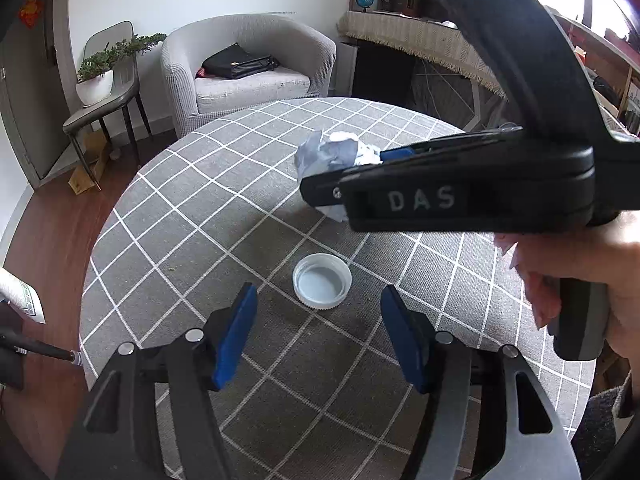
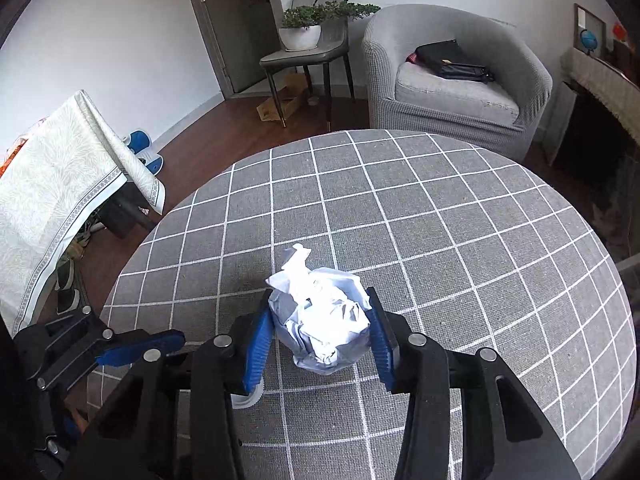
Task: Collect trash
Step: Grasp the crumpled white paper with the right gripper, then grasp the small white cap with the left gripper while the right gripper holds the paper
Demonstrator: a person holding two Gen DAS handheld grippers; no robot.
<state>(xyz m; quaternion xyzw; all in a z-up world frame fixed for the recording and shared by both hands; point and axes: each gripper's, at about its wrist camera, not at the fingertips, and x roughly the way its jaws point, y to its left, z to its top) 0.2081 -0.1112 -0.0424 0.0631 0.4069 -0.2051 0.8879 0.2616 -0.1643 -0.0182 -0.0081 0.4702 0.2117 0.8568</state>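
A: Start with the crumpled paper ball (image 2: 320, 316). Where does it sit?

B: On the round table with the grey checked cloth (image 2: 480, 240), toward the near side in the right wrist view. It is roughly as wide as it is tall, with one twisted peak at its far end, so there is no real long axis to line up with.

A: And the right gripper (image 2: 320, 336)?

B: It straddles the ball, one blue pad on the left flank and one on the right. Both pads look to be touching the paper, so I read it as clamped on the ball, though the paper is soft and may still give.

A: The other piece of trash?

B: A white bottle cap (image 1: 322, 286), lying open side up on the cloth. It sits just beyond the left gripper (image 1: 318, 336), almost centred between the fingertips but a little farther out. Those jaws stand apart with nothing between them.

A: So which hand is nearer to what?

B: The right has the paper; the left is nearer the cap, which lies straight ahead of it. My guess is the left only needs to go forward and down.
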